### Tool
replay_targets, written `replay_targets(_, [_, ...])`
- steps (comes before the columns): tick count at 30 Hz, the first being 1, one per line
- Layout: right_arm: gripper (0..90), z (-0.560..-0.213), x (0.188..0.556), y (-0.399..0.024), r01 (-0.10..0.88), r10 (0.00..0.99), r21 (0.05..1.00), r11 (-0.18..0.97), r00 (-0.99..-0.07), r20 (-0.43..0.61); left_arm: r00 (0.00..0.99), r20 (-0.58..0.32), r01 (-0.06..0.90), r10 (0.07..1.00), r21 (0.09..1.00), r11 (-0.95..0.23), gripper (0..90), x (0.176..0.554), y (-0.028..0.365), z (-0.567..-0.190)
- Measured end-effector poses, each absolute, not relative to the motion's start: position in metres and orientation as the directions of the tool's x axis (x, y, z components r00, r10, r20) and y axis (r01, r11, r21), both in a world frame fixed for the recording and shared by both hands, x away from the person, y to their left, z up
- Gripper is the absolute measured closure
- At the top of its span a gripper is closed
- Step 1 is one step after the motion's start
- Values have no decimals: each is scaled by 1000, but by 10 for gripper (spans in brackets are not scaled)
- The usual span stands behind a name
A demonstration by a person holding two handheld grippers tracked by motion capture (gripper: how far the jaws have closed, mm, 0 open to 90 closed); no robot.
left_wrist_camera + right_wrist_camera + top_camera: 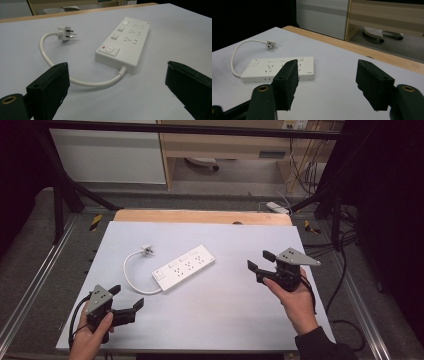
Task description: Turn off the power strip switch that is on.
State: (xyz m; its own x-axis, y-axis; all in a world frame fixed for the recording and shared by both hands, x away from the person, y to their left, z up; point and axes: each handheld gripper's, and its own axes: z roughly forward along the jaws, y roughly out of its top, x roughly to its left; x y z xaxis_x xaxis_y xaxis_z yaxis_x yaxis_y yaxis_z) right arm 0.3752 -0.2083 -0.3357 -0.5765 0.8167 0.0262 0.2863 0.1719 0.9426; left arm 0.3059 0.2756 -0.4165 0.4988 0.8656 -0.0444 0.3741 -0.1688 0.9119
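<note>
Strip (pixel 184 267) lies mid-table (pixel 240 320) in the high view, cord (pixel 131 275) looping left to the plug (pixel 147 250). My left gripper (pixel 128 301) sits near-left, jaws apart, nothing between; my right gripper (pixel 260 261) hovers right of the strip, jaws apart, empty. Left gripper view: strip (pixel 123 40) ahead between wide jaws, cord (pixel 82 81) curving to the plug (pixel 64 33). Right gripper view: strip (pixel 259 70) beyond the left jaw, jaws partly spread, holding nothing.
</note>
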Motion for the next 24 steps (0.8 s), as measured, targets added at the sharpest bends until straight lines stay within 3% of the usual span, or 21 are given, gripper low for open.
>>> replay_targets(4, [442,-333,378,-205,275,812,944,182,-583,13,497,-38,375,867,910,-175,56,306,276,-417])
replay_targets(8, [576,-330,382,-202,262,804,947,186,-594,6,497,-42,377,867,910,-171,56,306,276,-417])
replay_targets(24, [758,-320,393,-191,222,782,957,186,-624,-7,495,-39,372,868,912,-171,56,306,277,-416])
